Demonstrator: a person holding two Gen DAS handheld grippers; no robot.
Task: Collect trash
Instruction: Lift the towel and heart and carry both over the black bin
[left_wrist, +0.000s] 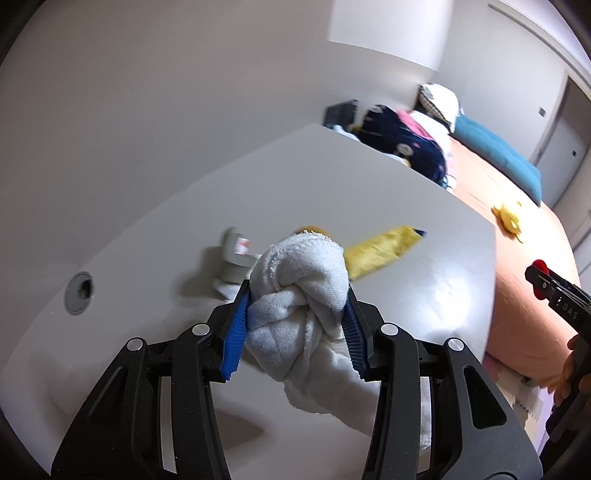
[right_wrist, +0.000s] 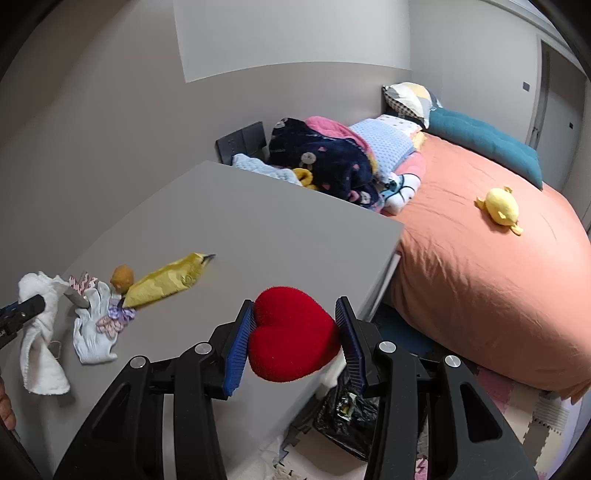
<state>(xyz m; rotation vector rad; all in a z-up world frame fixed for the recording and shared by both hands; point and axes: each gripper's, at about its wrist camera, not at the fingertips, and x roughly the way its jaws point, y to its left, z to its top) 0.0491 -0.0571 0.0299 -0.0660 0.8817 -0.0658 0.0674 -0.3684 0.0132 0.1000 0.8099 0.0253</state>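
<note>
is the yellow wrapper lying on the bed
No, the yellow wrapper lies on the grey table; the bed holds a yellow plush toy.

Grey desk (right_wrist: 258, 221), orange bed (right_wrist: 480, 277).

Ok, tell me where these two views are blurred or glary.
Left wrist view: yellow wrapper and small grey item smeared by motion, soft glare patch on the desk, held white cloth sharp. Right wrist view: mostly crisp, red heart sharp, fisheye bends edges.
</note>
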